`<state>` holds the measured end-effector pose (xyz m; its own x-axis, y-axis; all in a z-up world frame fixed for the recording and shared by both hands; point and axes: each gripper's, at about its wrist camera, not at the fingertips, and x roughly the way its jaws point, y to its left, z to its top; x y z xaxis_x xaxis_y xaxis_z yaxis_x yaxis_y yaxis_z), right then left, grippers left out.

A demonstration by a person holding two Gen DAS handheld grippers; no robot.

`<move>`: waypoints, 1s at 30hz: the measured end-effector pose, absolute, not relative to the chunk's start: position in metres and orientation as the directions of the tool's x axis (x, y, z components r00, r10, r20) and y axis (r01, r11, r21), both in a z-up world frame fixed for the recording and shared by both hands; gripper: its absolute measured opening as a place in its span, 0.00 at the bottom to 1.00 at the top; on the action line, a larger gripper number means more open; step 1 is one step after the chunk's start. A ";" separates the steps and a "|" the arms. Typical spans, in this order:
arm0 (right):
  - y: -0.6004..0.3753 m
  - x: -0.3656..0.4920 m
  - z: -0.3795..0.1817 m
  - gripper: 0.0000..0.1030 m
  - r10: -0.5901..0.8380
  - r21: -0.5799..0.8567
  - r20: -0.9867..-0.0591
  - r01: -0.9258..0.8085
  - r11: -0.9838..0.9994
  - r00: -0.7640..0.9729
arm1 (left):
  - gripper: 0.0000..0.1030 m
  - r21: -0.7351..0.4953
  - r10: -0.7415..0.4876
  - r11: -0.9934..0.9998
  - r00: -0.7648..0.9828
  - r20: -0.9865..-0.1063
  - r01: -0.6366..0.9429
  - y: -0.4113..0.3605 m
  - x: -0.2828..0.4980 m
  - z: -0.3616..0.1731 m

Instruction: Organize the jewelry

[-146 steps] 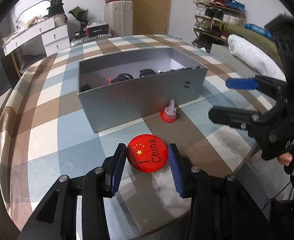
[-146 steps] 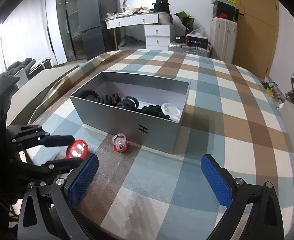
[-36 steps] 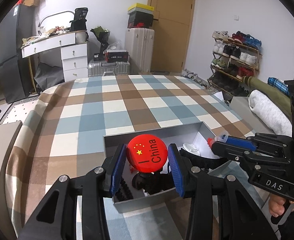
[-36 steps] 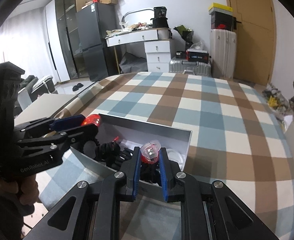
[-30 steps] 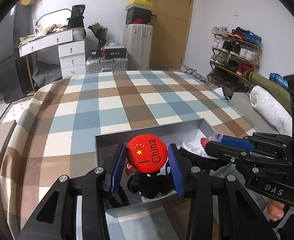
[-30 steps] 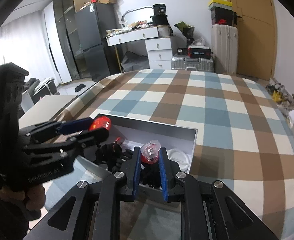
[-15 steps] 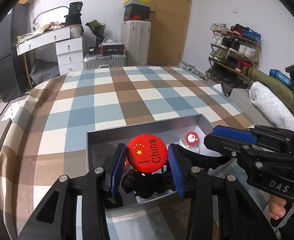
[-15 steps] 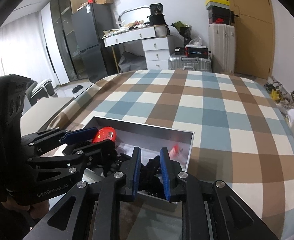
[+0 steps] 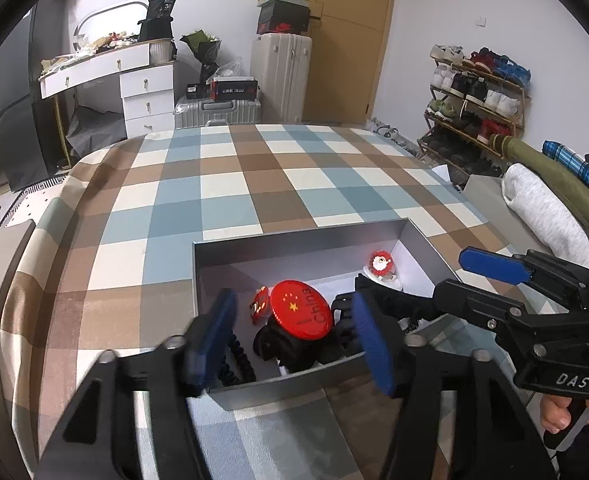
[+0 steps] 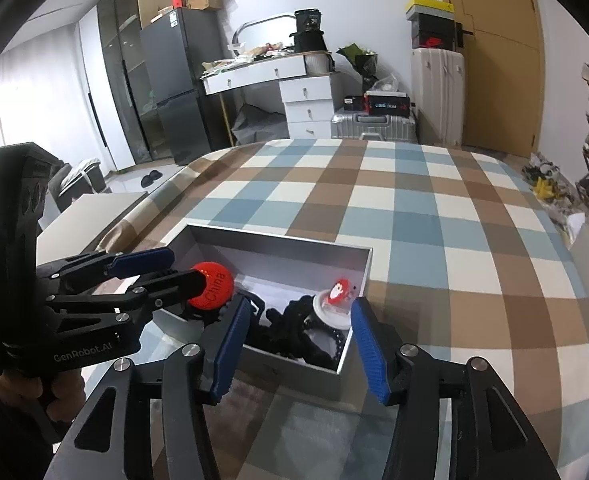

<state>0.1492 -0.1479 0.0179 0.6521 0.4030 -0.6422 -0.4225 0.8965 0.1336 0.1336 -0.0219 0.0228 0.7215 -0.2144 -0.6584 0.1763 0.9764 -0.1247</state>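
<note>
An open grey box (image 9: 298, 234) (image 10: 278, 240) sits on the checked table. Inside it, a round red "China" badge (image 9: 300, 314) (image 10: 212, 286) lies tilted on black hair ties (image 9: 290, 350) (image 10: 294, 332). My left gripper (image 9: 294, 340) (image 10: 186, 267) hangs over that end with its jaws opening; the badge lies between the pads without touching them. A small red Santa charm (image 9: 380, 262) (image 10: 336, 294) rests on a white disc at the box's right end. My right gripper (image 10: 300, 350) (image 9: 466, 280) hovers above it, jaws opening and holding nothing.
The checked tablecloth (image 9: 222, 184) stretches far beyond the box, and its edge drops off at the left. A person's hands hold the gripper handles (image 9: 554, 416) (image 10: 26, 392). A white desk (image 10: 270, 72), suitcases (image 9: 282, 64) and a shoe rack (image 9: 478, 92) stand behind.
Both grippers have opened. The red badge dropped from the left jaws onto the hair ties. The Santa charm left the right jaws and came to rest at the box's right end.
</note>
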 end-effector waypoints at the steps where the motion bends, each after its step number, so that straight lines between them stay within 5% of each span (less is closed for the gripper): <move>1: -0.148 0.148 0.018 0.61 0.405 0.133 -0.641 -0.425 0.895 0.652 | 0.73 -0.124 -0.213 0.977 0.726 -0.654 0.174 -0.022 0.132 0.023; 7: -0.150 0.142 0.016 0.87 0.383 0.110 -0.638 -0.414 0.904 0.668 | 0.81 -0.104 -0.194 0.980 0.743 -0.640 0.167 -0.022 0.121 0.026; 12: -0.155 0.133 0.014 0.99 0.375 0.099 -0.626 -0.407 0.908 0.684 | 0.98 -0.078 -0.171 0.985 0.777 -0.606 0.156 -0.021 0.110 0.032; 30: -0.165 0.093 0.030 1.00 0.416 0.081 -0.536 -0.445 0.892 0.735 | 0.99 -0.071 -0.140 0.990 0.832 -0.537 0.121 -0.006 0.080 0.030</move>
